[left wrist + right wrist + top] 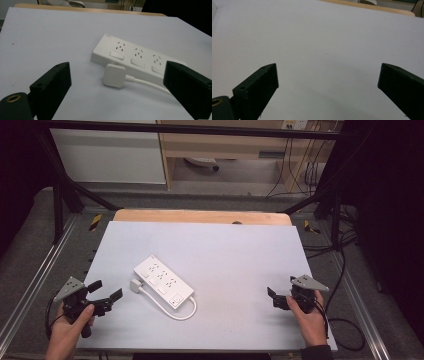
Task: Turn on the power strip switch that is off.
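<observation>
A white power strip with three sockets lies at an angle near the middle of the white table top. Its white plug rests on the table beside the strip's left side, and the cord loops round the near end. My left gripper is held at the front left, open, its jaws pointing at the plug from a short way off. At the front right my right gripper is open over bare table, nothing between its jaws.
The white board lies on a wooden table inside a black metal frame. Cables trail over the floor at the right. Cupboards stand beyond the far edge.
</observation>
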Demonstrator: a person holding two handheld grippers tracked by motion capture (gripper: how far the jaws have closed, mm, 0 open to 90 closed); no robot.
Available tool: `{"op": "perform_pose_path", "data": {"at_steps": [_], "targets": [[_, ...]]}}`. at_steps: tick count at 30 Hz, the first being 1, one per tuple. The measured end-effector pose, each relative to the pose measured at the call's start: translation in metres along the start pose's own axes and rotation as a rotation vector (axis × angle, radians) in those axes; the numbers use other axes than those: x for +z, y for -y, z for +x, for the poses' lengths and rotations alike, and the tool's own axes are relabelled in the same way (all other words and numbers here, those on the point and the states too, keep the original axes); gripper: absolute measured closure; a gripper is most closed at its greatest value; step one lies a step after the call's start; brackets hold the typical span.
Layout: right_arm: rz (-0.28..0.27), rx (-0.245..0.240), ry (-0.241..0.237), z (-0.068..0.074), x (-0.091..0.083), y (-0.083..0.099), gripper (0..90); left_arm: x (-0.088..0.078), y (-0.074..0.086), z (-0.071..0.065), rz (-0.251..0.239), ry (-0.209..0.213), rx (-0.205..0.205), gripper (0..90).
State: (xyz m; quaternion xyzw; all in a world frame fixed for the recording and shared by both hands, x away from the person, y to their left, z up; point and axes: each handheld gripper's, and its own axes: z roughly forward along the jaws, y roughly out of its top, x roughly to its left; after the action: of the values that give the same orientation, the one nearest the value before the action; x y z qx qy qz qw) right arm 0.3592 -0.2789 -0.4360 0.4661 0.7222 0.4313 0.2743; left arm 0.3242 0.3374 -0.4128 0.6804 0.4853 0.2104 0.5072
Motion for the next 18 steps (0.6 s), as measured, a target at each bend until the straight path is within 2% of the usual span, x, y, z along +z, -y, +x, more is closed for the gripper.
{"op": "perform_pose_path", "data": {"at_steps": [2, 6, 10, 14, 18], "targets": [[-0.022, -0.006, -0.003, 0.001, -0.002, -0.003, 3.5, 0.0, -0.001, -0.001, -0.001, 0.002, -0.001, 7.8], [-0.018, 0.002, -0.003, 0.0, -0.003, -0.002, 3.3, -0.002, -0.004, -0.004, -0.007, 0.005, 0.001, 7.8], [-0.022, 0.003, -0.002, 0.001, -0.003, -0.003, 3.1, -0.003, -0.009, -0.007, -0.025, 0.013, -0.026, 7.4], [-0.007, 0.01, -0.004, 0.001, -0.002, -0.002, 2.9, -0.002, -0.014, -0.01, -0.029, 0.01, -0.006, 7.0], [-0.005, 0.013, -0.002, 0.0, -0.002, -0.002, 2.8, 0.002, -0.021, -0.014, -0.013, 0.015, 0.014, 7.1]]}}
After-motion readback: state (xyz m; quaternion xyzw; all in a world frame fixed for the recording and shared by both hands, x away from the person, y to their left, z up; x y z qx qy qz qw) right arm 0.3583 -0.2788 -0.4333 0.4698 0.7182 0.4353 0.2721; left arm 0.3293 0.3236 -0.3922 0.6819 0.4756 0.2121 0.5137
